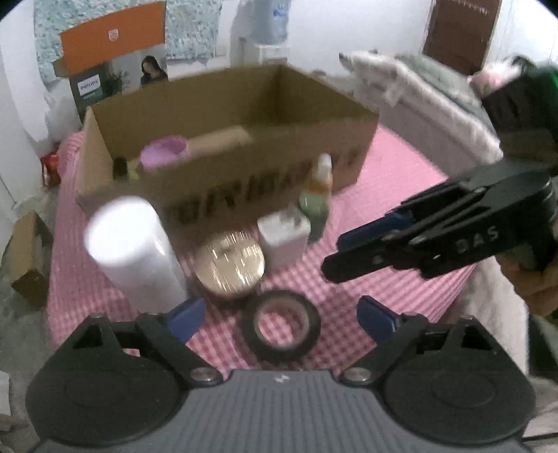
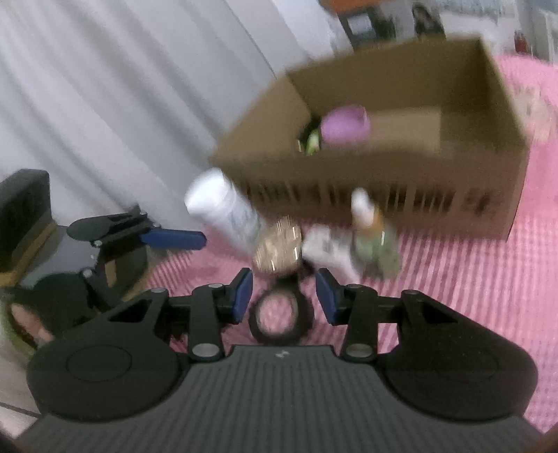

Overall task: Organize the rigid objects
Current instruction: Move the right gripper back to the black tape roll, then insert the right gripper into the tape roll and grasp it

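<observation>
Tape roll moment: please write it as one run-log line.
tape roll on table, ungrasped | right gripper open, nearest | left gripper open | box behind

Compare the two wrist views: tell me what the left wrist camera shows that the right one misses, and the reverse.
Left wrist only: a water dispenser bottle and a brown door behind the table. Right wrist only: a grey curtain along the table's side. Both: the cardboard box with a purple cup inside, a white bottle, gold tin, white charger, dropper bottle and black tape roll.
</observation>
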A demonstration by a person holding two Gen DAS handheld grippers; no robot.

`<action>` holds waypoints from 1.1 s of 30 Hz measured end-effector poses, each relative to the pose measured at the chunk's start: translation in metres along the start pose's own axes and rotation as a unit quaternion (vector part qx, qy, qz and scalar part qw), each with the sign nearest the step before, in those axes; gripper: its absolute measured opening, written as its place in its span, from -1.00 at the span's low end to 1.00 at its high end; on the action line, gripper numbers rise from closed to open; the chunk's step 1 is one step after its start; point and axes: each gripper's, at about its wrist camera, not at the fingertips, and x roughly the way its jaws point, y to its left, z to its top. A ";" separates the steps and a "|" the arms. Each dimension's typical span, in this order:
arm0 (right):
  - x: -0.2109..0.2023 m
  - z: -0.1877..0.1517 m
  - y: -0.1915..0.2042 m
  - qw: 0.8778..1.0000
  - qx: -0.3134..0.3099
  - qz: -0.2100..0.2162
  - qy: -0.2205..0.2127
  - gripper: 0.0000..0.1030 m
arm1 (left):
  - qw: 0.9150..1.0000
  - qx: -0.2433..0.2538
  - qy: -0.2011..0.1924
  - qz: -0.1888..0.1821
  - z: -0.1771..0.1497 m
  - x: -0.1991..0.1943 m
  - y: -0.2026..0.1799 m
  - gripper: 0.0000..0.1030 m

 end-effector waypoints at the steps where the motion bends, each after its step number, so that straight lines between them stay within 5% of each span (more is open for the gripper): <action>1: 0.008 -0.005 0.000 1.000 -0.002 -0.005 0.010 -0.26 | 1.000 0.006 0.007 0.004 -0.002 0.008 -0.003 0.83; 7: 0.044 -0.022 0.000 0.998 -0.011 -0.034 0.051 -0.27 | 0.998 0.047 0.023 0.036 -0.008 0.037 -0.022 0.78; 16: 0.066 -0.018 0.008 0.997 -0.029 -0.041 0.065 -0.27 | 0.997 0.041 0.026 0.061 -0.020 0.051 -0.023 0.65; 22: 0.069 -0.015 0.010 0.995 -0.049 -0.048 0.067 -0.51 | 0.998 0.026 0.019 0.051 -0.024 0.049 -0.022 0.32; 33: 0.051 -0.029 0.001 0.995 -0.036 -0.061 0.069 -0.62 | 0.998 0.054 0.013 0.037 -0.025 0.053 -0.045 0.34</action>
